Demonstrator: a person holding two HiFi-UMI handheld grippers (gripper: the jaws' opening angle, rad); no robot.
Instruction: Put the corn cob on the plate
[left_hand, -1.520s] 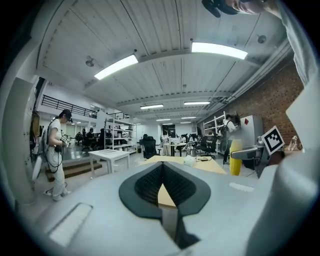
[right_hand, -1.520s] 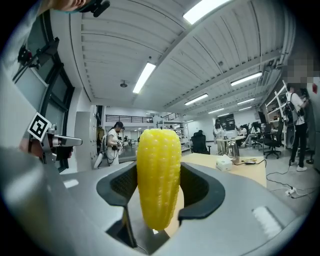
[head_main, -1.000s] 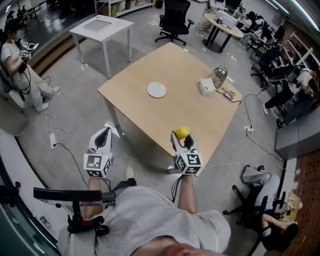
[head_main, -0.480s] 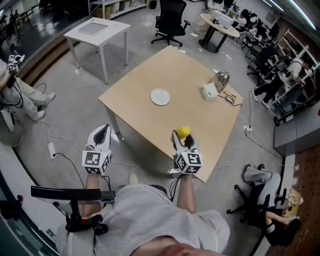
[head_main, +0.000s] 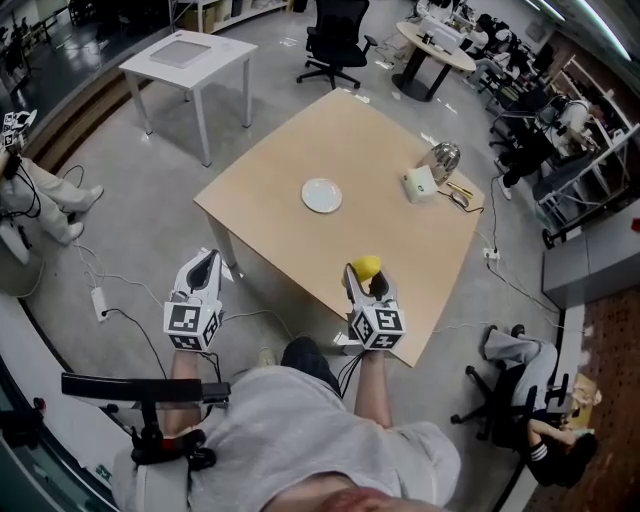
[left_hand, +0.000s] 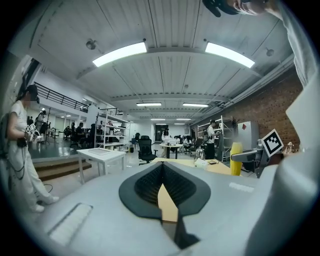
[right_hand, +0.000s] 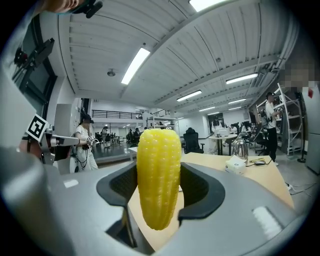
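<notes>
A yellow corn cob (right_hand: 158, 177) stands upright between the jaws of my right gripper (right_hand: 159, 200), which is shut on it. In the head view the corn cob (head_main: 367, 266) shows at the tip of the right gripper (head_main: 367, 280), above the near edge of the wooden table (head_main: 380, 220). A small white plate (head_main: 321, 195) lies empty near the table's middle, well beyond the cob. My left gripper (head_main: 203, 270) is held off the table's left side over the floor. Its jaws meet in the left gripper (left_hand: 165, 192) view, with nothing between them.
A white box (head_main: 418, 184), a shiny metal kettle (head_main: 443, 159) and small items sit at the table's far right. A white side table (head_main: 186, 55) and office chairs (head_main: 336, 38) stand beyond. Cables (head_main: 120, 305) run across the floor at left. Other people stand around the room.
The head view has shifted slightly, and the person's leg now shows below the table edge. Both grippers hold the same places, with the corn still in the right one.
</notes>
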